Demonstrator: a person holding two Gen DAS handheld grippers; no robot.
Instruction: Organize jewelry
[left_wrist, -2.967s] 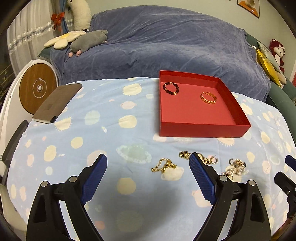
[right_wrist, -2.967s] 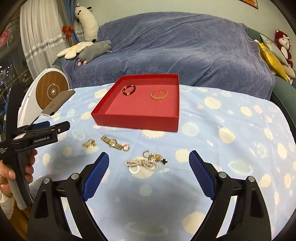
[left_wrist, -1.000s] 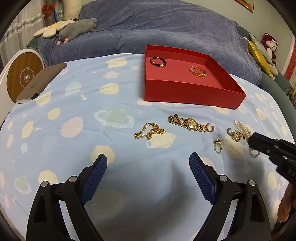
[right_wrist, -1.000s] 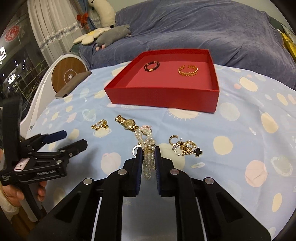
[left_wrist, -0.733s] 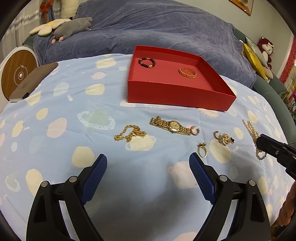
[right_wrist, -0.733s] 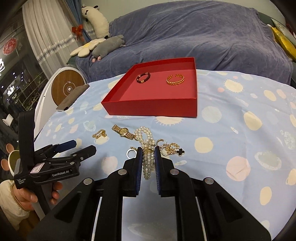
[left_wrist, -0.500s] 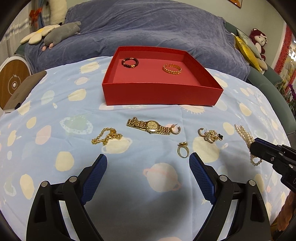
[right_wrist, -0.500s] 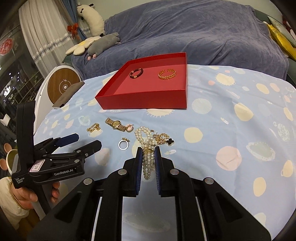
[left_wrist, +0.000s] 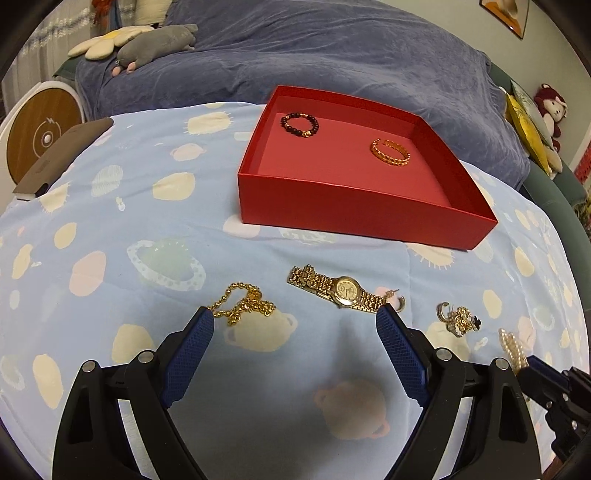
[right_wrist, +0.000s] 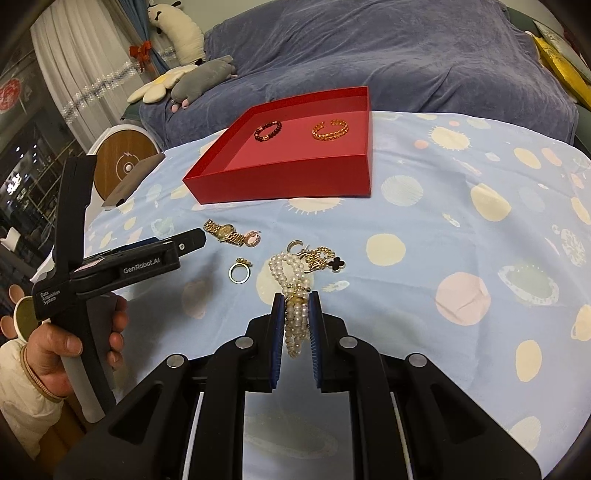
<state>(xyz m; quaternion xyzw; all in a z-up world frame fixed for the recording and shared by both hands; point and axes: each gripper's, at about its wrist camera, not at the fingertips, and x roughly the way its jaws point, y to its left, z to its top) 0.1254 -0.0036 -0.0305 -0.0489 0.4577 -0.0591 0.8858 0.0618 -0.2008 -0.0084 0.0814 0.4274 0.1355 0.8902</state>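
Observation:
My right gripper (right_wrist: 296, 300) is shut on a pearl bracelet (right_wrist: 291, 280) and holds it above the blue patterned cloth; it also shows in the left wrist view (left_wrist: 512, 347). A red tray (left_wrist: 354, 206) holds a dark bead bracelet (left_wrist: 300, 124) and a gold bangle (left_wrist: 390, 152). My left gripper (left_wrist: 295, 321) is open and empty, low over the cloth, just in front of a gold watch (left_wrist: 340, 288) and a gold chain (left_wrist: 243, 303). A gold earring cluster (left_wrist: 457, 317) lies to the right. A ring (right_wrist: 240, 271) lies on the cloth in the right wrist view.
A brown flat case (left_wrist: 62, 158) lies at the table's far left by a round white and wood device (left_wrist: 37, 136). A sofa under a blue cover (left_wrist: 332, 55) with plush toys stands behind the table.
My left gripper has moved forward and left toward the watch and chain. My right gripper, still shut on the pearls, has stayed lifted over the cloth and drifted a little.

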